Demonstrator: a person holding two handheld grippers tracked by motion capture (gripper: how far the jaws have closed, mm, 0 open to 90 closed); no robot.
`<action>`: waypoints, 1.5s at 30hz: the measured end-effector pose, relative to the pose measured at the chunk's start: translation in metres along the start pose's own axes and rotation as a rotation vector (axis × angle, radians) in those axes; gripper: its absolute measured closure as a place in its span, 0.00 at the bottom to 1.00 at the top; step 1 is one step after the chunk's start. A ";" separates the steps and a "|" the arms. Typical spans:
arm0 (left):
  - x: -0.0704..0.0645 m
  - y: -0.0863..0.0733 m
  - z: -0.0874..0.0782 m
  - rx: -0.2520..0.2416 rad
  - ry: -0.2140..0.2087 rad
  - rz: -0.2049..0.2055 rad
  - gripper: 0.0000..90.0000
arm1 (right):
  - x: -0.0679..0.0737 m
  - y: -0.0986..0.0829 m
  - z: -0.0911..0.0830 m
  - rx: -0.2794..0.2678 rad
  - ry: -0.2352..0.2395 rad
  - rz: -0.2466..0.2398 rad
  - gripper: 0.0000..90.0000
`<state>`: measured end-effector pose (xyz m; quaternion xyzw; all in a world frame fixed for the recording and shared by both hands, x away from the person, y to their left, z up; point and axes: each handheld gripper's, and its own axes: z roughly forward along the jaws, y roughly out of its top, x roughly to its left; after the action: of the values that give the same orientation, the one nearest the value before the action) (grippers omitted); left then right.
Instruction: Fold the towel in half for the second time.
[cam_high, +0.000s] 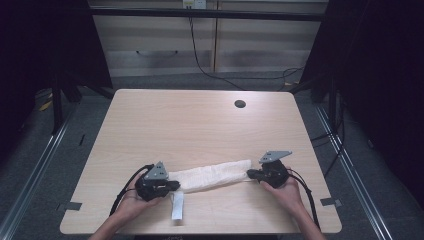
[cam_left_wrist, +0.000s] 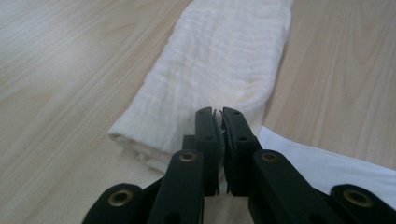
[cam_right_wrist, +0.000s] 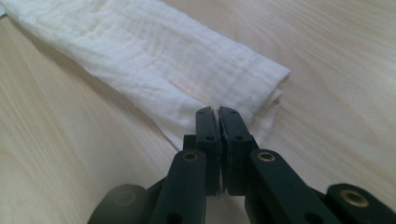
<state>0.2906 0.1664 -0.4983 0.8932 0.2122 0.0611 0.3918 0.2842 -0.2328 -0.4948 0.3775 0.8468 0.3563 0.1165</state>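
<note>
Simply crinkled, rolled white cloth (cam_high: 212, 176)

right claw (cam_right_wrist: 219, 114) | pinched on cloth (cam_right_wrist: 154, 60) edge | table (cam_right_wrist: 56, 154)

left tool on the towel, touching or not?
Touching. In the left gripper view the left tool has its jaws closed together with the near edge of the folded white towel pinched between them.
</note>
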 end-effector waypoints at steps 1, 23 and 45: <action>0.000 0.000 0.000 0.000 0.000 0.000 0.95 | 0.000 0.000 0.000 0.000 0.000 0.000 0.97; 0.047 0.000 0.006 -0.079 0.105 -0.115 0.90 | -0.001 0.013 0.019 -0.040 -0.051 -0.002 0.94; 0.044 -0.005 -0.067 -0.200 0.119 -0.237 0.40 | -0.004 0.003 -0.059 -0.231 0.012 0.110 0.62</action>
<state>0.3106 0.2336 -0.4587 0.8134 0.3316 0.0879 0.4698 0.2612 -0.2643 -0.4508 0.4051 0.7788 0.4597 0.1343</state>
